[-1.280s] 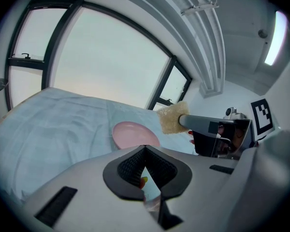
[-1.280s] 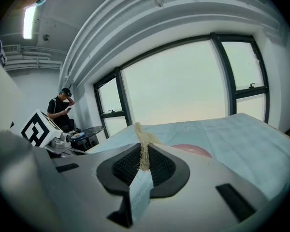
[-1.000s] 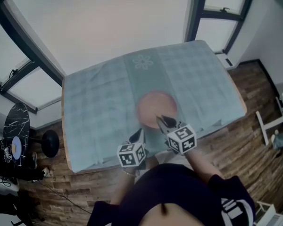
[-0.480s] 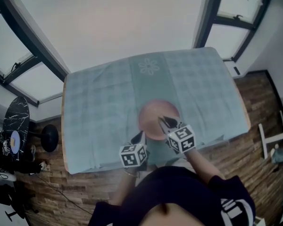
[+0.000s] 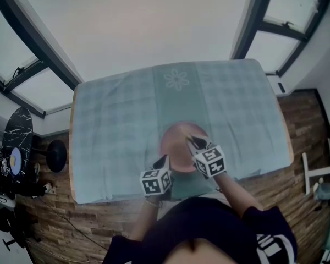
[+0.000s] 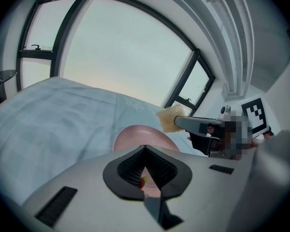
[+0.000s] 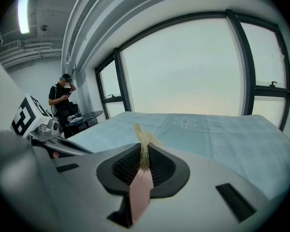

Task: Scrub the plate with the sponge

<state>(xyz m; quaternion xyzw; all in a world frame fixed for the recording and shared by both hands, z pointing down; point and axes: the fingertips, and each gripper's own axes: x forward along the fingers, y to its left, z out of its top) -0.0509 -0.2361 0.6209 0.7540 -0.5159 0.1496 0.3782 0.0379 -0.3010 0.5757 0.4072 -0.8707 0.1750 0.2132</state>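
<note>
A pink plate (image 5: 179, 142) lies on the light blue tablecloth (image 5: 115, 125) near the table's front edge. My right gripper (image 5: 190, 141) hovers over the plate's right half, shut on a yellowish sponge (image 6: 170, 119) squeezed thin between its jaws (image 7: 144, 146). My left gripper (image 5: 163, 160) sits at the plate's near-left rim, jaws closed to a narrow slit with pink plate (image 6: 135, 135) showing in it. In the left gripper view the sponge hangs a little above the plate.
The cloth has a flower print (image 5: 177, 80) at the far middle. A small black round table (image 5: 14, 153) stands on the wooden floor at left, a white rack (image 5: 319, 175) at right. A person (image 7: 63, 100) stands by the windows.
Both grippers keep their places at the plate. The head view has tilted a little, so the table sits lower in the picture.
</note>
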